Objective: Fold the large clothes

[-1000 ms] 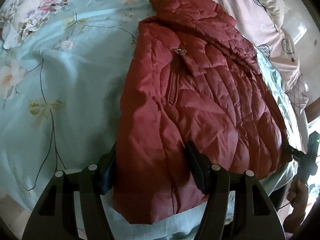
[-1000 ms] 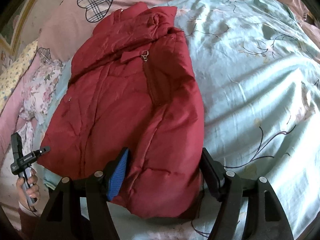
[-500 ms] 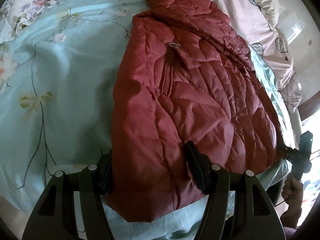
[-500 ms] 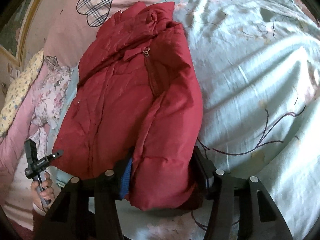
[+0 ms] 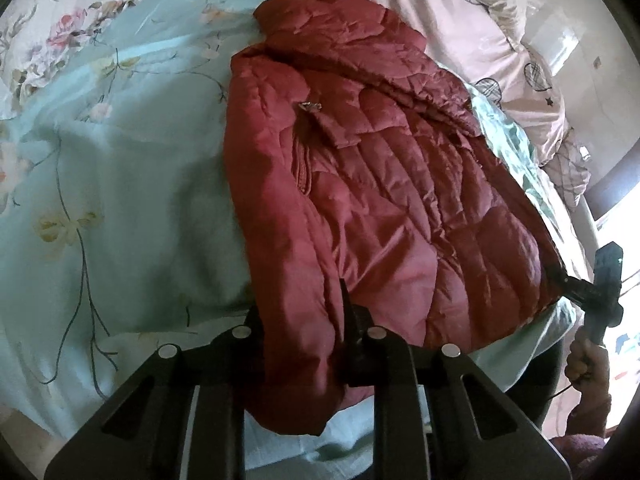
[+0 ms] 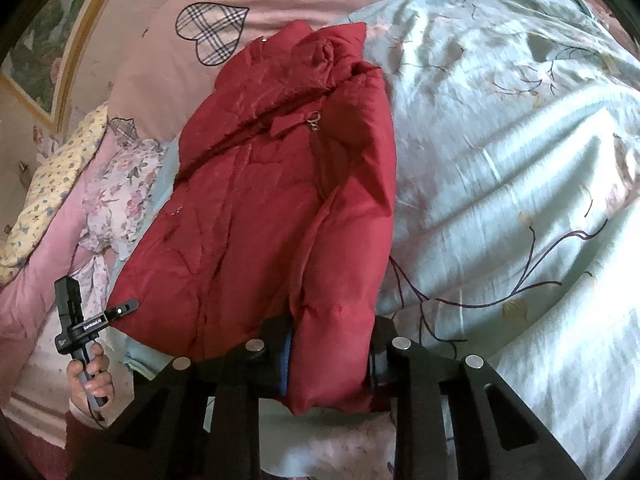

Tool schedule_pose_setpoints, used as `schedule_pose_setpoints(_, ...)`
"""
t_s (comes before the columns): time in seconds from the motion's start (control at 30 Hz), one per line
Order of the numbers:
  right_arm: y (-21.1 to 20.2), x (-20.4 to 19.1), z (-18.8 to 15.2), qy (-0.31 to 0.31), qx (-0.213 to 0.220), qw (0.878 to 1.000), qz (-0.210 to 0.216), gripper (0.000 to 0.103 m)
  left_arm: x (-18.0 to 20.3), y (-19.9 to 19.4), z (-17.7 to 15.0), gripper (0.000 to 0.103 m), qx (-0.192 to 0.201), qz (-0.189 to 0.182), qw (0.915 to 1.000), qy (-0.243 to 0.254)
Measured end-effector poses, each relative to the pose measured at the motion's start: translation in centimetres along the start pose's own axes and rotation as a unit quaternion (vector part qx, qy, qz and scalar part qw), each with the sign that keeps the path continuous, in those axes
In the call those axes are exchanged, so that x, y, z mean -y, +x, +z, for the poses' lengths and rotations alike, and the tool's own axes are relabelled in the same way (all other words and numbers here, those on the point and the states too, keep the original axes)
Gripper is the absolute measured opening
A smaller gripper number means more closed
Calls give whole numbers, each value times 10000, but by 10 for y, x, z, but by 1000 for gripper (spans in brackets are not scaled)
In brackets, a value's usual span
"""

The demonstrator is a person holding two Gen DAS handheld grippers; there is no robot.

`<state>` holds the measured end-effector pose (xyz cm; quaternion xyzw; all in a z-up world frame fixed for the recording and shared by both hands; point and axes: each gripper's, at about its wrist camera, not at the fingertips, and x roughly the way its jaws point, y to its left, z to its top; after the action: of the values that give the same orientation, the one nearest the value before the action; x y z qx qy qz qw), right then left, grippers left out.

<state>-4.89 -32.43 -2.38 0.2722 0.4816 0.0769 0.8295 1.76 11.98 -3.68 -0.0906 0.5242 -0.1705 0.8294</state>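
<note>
Left tongs (image 5: 302, 344): narrowed, fingers pressed on either side of the folded near edge of the dark red quilted puffer jacket (image 5: 360, 184), pinching that sleeve-like fold at the hem.

Right tongs (image 6: 328, 364): likewise narrowed onto a bunched fold of the same jacket's near edge; a blue pad (image 6: 285, 364) shows on the inner face of one finger, touching the fabric.

Dark red quilted puffer jacket: lies flat on the pale blue floral bedspread (image 5: 120, 184), collar at the far end towards the pink pillow with plaid hearts (image 6: 208, 36), hem nearest the tongs. Front up, metal zip pull (image 5: 311, 106) near the collar, one side folded inward over the body.

Floral pillow (image 5: 52, 20): beyond the jacket, to its left.
</note>
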Motion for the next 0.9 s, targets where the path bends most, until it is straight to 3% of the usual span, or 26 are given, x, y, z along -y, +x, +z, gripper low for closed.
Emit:
schedule_pose_setpoints(0.43, -35, -12, 18, -201, 442, 9966, 667, 22, 3, -36, 24, 15, 485, -261, 9983, 179)
schedule_pose_setpoints(0.67, -48, -19, 52, -286, 869, 9917, 899, 22, 0, -59, 60, 15, 1120, -524, 9923, 53)
schedule_pose_setpoints(0.9, -44, -31, 94, -385, 1257, 9864, 989, 22, 12, -64, 95, 15, 1504, -449, 9875, 136)
